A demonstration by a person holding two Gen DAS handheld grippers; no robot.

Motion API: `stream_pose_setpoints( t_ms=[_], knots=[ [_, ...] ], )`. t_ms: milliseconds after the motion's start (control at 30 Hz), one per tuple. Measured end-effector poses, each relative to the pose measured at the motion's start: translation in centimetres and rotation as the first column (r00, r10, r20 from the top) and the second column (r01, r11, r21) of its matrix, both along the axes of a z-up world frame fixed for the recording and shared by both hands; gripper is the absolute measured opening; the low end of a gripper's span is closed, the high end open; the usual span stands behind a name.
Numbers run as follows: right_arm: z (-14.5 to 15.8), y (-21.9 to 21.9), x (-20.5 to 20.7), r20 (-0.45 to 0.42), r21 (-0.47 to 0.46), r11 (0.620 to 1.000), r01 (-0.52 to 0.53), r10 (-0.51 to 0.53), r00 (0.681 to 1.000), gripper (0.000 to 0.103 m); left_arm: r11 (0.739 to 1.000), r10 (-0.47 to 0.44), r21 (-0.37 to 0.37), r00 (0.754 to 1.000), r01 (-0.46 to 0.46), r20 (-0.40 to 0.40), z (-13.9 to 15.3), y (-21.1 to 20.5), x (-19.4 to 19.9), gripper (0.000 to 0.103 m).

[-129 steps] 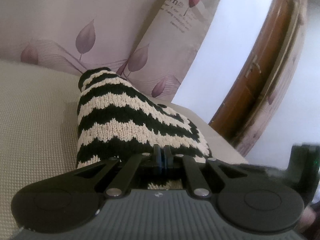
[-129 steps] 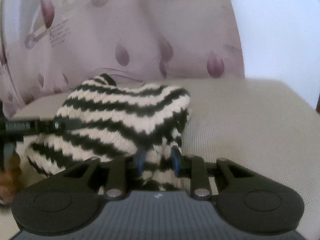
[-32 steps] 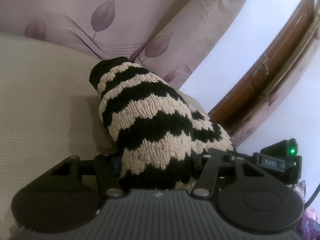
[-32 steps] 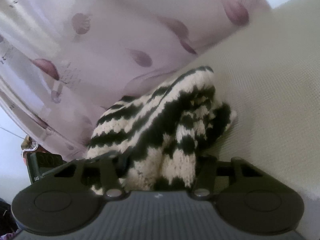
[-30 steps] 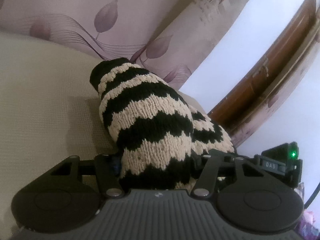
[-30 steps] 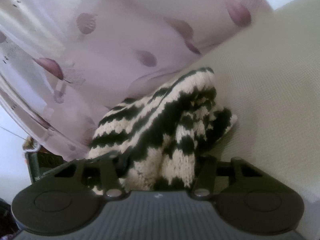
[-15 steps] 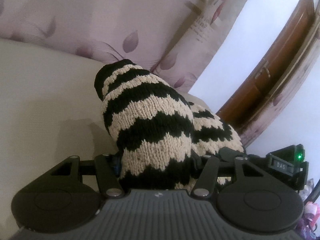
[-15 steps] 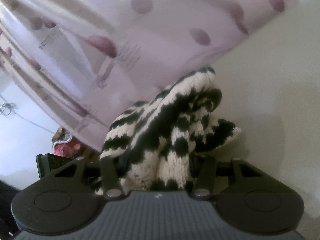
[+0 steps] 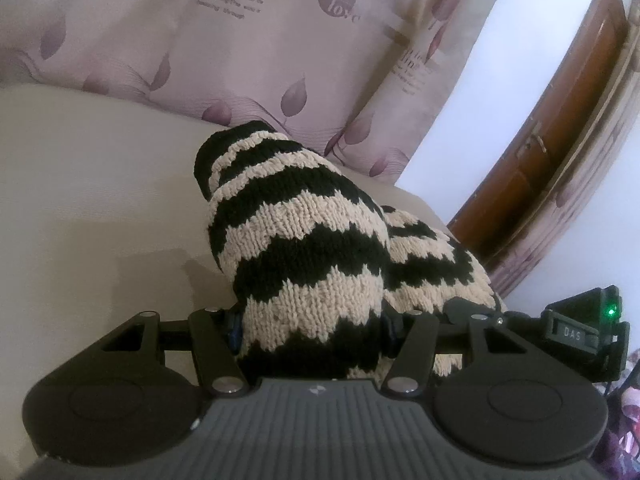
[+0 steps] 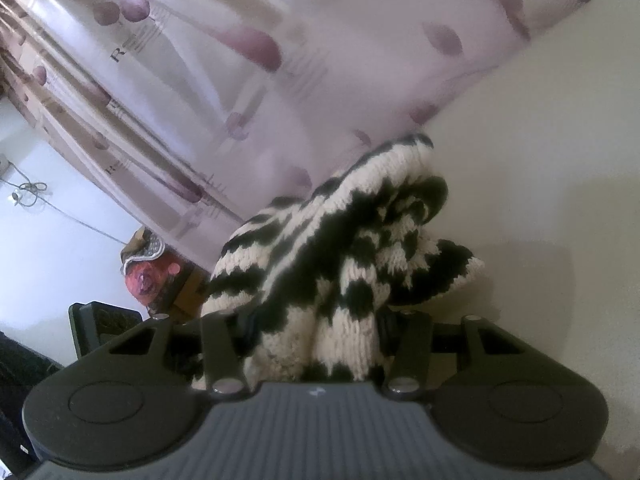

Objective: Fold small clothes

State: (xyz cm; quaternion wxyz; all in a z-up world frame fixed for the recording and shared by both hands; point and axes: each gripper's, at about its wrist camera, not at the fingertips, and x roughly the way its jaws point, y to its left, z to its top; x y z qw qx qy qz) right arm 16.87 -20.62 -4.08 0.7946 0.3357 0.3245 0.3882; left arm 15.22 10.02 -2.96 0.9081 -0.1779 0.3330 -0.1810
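Two grippers bearing on one garment: left gripper (image 9: 314,330) sitting wide open around a thick roll of the black-and-cream zigzag knit sweater (image 9: 304,248), fingers spread either side of the bundle, whether actually pressing the wool being impossible to tell. Right gripper (image 10: 316,330) likewise standing wide, straddling a bunched, doubled-over end of the same knit (image 10: 344,248), wool filling the gap between the jaws.

Lying bunched on the pale cushion (image 9: 80,184), close beside the leaf-printed curtain (image 9: 224,40), far end appearing raised in the right wrist view, contact with the cushion there being unclear.

Judging by the chunky stitches: soft, springy, light for its bulk, not fragile, not slippery, tending to puff back open and to sag between two holds. Layers sliding over each other only a little thanks to the rough yarn, yet thick folds resisting a flat crease.

Best taking hold at an edge or hem, pinching few layers rather than the whole roll, one gripper at each corner, keeping the knit taut between them while laying it over. Risking a snagged loop on the finger pads if dragging across the stitches
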Motion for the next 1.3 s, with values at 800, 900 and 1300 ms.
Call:
stream_pose_setpoints(
  t_ms=[800,900,1300],
  knots=[
    [-2.1,2.5,-1.7,0.001,-0.057,0.998,0.016,-0.016,1.000,0.050,0.999,0.008,0.036,1.000,-0.007,-0.013,-2.1,1.5,-0.3,0.058],
    [-2.6,2.5,-1.6,-0.007,-0.064,0.998,0.020,-0.021,1.000,0.050,0.998,0.005,0.057,1.000,-0.004,-0.012,-2.4,1.2,-0.2,0.058],
    [-3.9,2.2,-1.2,-0.034,-0.084,0.996,0.032,-0.035,0.999,0.050,0.992,0.021,0.125,1.000,-0.021,0.006,-3.2,0.0,0.1,0.060]
  ],
)
